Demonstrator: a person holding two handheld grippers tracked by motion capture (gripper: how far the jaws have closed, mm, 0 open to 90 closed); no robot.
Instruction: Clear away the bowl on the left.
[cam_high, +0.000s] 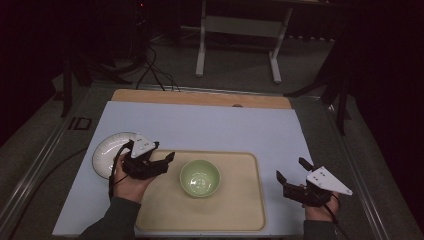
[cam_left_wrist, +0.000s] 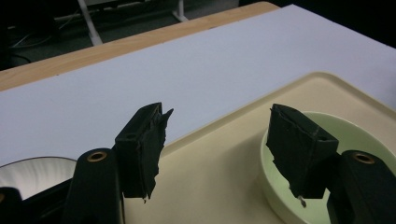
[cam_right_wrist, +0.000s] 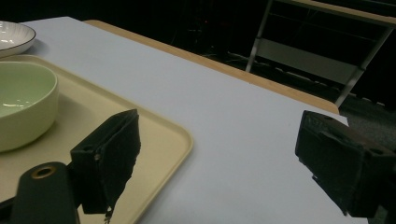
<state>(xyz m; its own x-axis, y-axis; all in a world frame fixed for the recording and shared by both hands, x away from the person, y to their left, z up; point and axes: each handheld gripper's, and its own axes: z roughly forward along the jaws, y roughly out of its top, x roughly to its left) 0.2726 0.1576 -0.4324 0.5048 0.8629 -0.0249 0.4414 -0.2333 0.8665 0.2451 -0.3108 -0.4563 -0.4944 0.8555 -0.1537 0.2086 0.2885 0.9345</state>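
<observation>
On the beige tray (cam_high: 240, 210), my landmark, sits the pale green bowl (cam_high: 200, 177), about mid-tray and upright. I see my left gripper (cam_high: 159, 156) over the tray's left edge, just left of the bowl, jaws spread wide with nothing between them; the pads touch nothing. My right gripper (cam_high: 290, 169) hovers off the tray's right side over the bare mat, jaws also wide apart and empty. I spot a white plate (cam_high: 106, 152) left of the tray, off its far-left corner, partly under my left hand (cam_high: 127, 182). Writing: I read only pale letters "ID" (cam_high: 80, 123) on the dark floor strip far-left of the tray. Under the tray lies a light grey-blue mat (cam_high: 210, 127) on a wooden table (cam_high: 200, 97), whose edge shows beyond the tray. Beyond that the room is dark, with a white-legged stand (cam_high: 237, 30) and cables (cam_high: 155, 70) on grey floor.
</observation>
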